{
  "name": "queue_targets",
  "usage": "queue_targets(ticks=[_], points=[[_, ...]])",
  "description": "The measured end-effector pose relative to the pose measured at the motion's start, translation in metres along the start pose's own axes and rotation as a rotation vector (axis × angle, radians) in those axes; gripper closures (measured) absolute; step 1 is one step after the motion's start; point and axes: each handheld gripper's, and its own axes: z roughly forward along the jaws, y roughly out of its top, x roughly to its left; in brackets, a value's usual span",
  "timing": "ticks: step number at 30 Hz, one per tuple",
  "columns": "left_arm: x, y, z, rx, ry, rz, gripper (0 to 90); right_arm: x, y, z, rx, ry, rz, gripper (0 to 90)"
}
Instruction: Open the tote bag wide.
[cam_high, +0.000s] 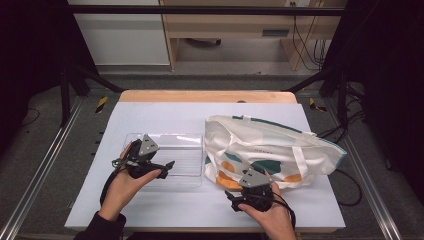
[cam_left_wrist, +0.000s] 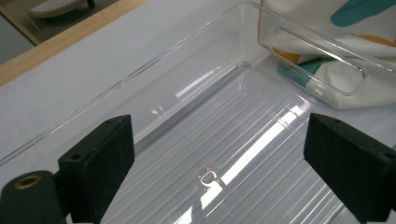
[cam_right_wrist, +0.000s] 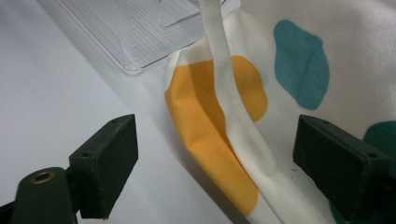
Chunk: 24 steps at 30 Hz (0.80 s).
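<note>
Tote bag (cam_high: 270, 150) lies on the table's right half, touching the clear tray (cam_high: 172, 155) at its left. My right gripper (cam_high: 239, 199) sits wide open astride the bag's strap (cam_right_wrist: 233, 121), gripping nothing. Left gripper (cam_high: 167, 164) gapes empty over the tray.

Risk, I judge: closing catches strap plus body fabric, dragging the bag into the tray. The right gripper view shows the strap's line; the high view gives the overall layout.
</note>
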Motion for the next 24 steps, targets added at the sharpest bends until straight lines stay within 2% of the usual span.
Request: queue_targets(ticks=[7,9,10,13,16,18,19,20,21,22,24], points=[[-0.002,0.004,-0.001,-0.001,-0.004,0.015,9.2,-0.002,0.0,-0.001,-0.012,-0.001,0.001,16.5],[-0.005,0.007,-0.003,-0.015,-0.009,0.019,9.3,-0.003,0.0,-0.002,-0.015,-0.01,-0.013,17.7],[-0.016,0.005,-0.006,-0.019,0.032,-0.111,9.3,-0.002,0.0,-0.003,-0.02,-0.009,-0.013,17.8],[-0.021,0.008,-0.009,-0.028,0.028,-0.099,9.3,-0.001,0.0,-0.005,-0.029,-0.014,-0.021,17.8],[-0.025,0.015,-0.012,-0.045,0.019,-0.086,10.4,0.0,0.002,-0.01,-0.033,0.0,-0.021,19.9],[-0.03,0.022,-0.013,-0.052,0.01,-0.068,11.0,-0.002,0.005,-0.016,-0.042,-0.001,-0.028,21.8],[-0.03,0.027,-0.014,-0.059,0.006,-0.043,11.1,-0.003,0.009,-0.021,-0.046,-0.005,-0.028,23.3],[-0.032,0.03,-0.013,-0.065,-0.002,-0.053,11.3,-0.005,0.013,-0.025,-0.044,-0.009,-0.048,25.5],[-0.032,0.037,-0.013,-0.071,-0.005,-0.024,12.0,-0.006,0.016,-0.029,-0.044,-0.014,-0.066,27.6],[-0.034,0.04,-0.012,-0.07,-0.008,-0.032,12.6,-0.009,0.022,-0.035,-0.043,-0.024,-0.081,29.6],[-0.035,0.053,-0.01,-0.067,-0.01,-0.019,13.5,-0.014,0.03,-0.044,-0.048,-0.036,-0.108,33.3]])
